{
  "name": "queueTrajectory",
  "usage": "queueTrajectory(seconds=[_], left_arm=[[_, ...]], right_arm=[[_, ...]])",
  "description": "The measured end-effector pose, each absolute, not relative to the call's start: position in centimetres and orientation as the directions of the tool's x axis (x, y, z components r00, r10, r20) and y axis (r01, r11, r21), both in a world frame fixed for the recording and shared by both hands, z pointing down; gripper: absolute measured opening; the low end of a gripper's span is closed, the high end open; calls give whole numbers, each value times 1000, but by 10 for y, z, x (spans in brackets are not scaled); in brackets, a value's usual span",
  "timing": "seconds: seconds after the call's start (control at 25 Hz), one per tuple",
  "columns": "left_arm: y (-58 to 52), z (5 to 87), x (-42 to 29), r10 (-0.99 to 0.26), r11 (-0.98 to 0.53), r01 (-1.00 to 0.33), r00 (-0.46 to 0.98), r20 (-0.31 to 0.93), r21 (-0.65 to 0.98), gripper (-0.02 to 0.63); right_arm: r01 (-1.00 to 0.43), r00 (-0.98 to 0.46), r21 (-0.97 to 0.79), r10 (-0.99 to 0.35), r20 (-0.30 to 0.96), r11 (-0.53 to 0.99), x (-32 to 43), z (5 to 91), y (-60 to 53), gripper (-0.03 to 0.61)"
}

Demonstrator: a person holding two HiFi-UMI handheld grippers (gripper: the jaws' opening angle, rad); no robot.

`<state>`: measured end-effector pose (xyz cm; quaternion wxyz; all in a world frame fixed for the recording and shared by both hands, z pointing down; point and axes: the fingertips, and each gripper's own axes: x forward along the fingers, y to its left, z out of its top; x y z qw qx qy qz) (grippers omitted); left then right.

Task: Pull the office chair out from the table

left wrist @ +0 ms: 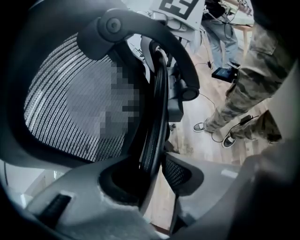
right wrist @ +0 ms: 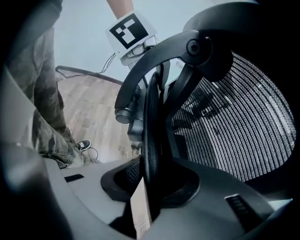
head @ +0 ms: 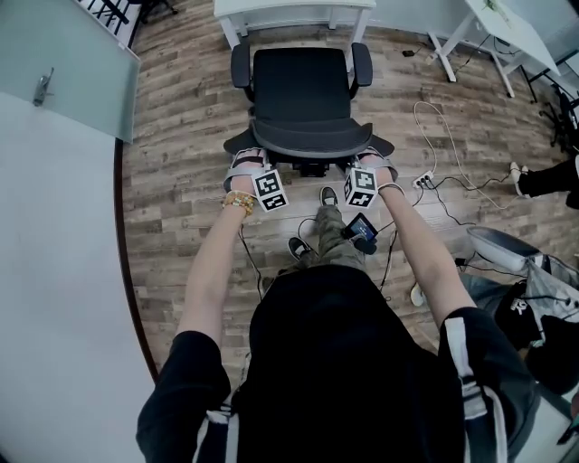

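Near the table's [head: 291,9] front edge stands the office chair [head: 301,90]. Left gripper [left wrist: 157,176] and right gripper [right wrist: 146,185] are each closed tight on the backrest rim [head: 303,149]. Risks: thin rim slips out w/ a hard pull, or wheels catch the power strip [head: 423,181].

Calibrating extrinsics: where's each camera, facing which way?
Head view: on the person's head, facing steeply down at the office chair; shows torso, both arms, shoes, left gripper, right gripper.
Left gripper view: on the left gripper, looking along its jaws, shut on the backrest rim; mesh left, person's trouser legs right.
Right gripper view: on the right gripper, mirrored: same rim, mesh right, trousers left.
Shared: both gripper views see the rim edge-on and the other gripper's marker cube.
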<state>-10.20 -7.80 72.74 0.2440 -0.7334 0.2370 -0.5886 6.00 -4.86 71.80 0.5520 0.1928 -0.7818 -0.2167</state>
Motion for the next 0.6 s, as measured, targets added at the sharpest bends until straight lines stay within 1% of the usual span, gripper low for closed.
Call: queueTrajectory(seconds=[0.6], left_arm=[[-46,723,-96,-643,-760,-79,238,728,-645,167]], right_arm=[[-53,-320,546,-532,784,836,64,717,-22,92]])
